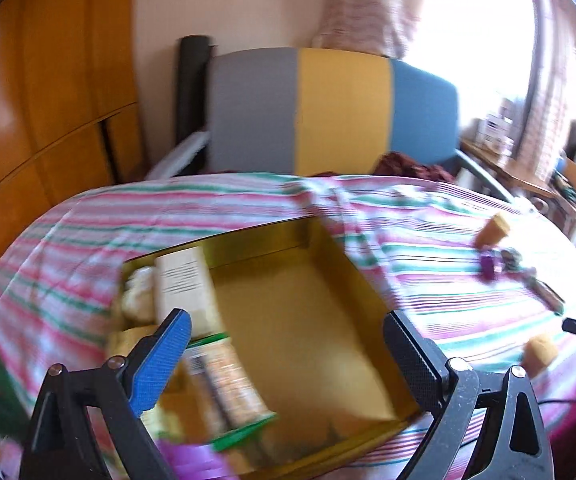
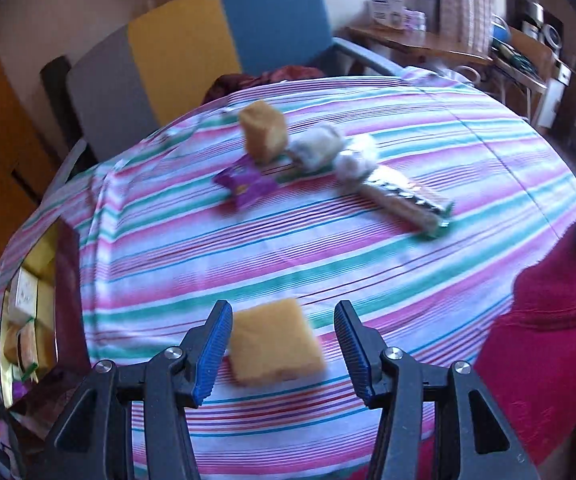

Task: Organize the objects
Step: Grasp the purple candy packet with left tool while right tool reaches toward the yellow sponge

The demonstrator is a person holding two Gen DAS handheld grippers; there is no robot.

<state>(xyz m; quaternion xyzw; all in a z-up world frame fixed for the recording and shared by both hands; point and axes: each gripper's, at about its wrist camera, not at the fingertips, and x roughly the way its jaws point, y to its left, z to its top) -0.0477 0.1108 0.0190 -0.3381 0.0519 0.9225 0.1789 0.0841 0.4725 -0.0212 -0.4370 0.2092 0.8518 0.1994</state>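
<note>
A yellow cake square (image 2: 276,344) lies on the striped tablecloth (image 2: 328,264). My right gripper (image 2: 284,344) stands open around it, with a gap between each blue pad and the cake. Farther off lie a second cake piece (image 2: 264,130), a purple packet (image 2: 246,184), two white wrapped pieces (image 2: 320,146) and a long snack bar (image 2: 404,200). My left gripper (image 1: 288,360) hangs open over a gold tin (image 1: 308,320), nothing between its fingers. In the tin's left half lie a pale carton (image 1: 184,284) and a green-edged bar packet (image 1: 228,380).
A chair with a grey, yellow and blue back (image 1: 328,112) stands behind the table. A wooden wardrobe (image 1: 48,100) is to the left, and a cluttered side table (image 2: 428,44) at the back right. A person's red sleeve (image 2: 560,320) rests at the table's right edge.
</note>
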